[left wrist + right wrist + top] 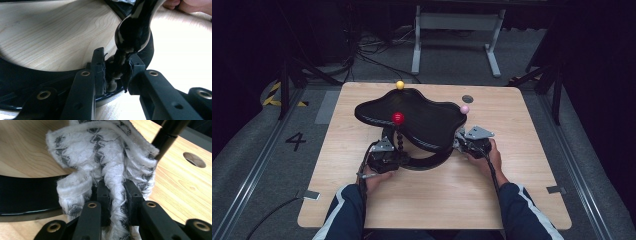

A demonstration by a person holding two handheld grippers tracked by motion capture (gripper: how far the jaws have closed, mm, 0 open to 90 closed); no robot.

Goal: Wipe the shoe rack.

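Fingers (101,72) of the left gripper (115,75) are pinching a beaded black post (132,32) of the black stand (422,117), probably steadying it on the surface (452,190). Meanwhile the right gripper (117,192) is clamping a white patterned cloth (100,152) against the stand's right edge, seemingly for wiping.

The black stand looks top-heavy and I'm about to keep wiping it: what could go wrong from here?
1. The left gripper clamps one thin beaded post of the black stand; a hard push might twist the post out of the fingers.
2. The white cloth in the right gripper is loosely bunched; its folds could snag on the pink ball.
3. The wide tray overhangs its base ring, so sideways pressure might tip it.
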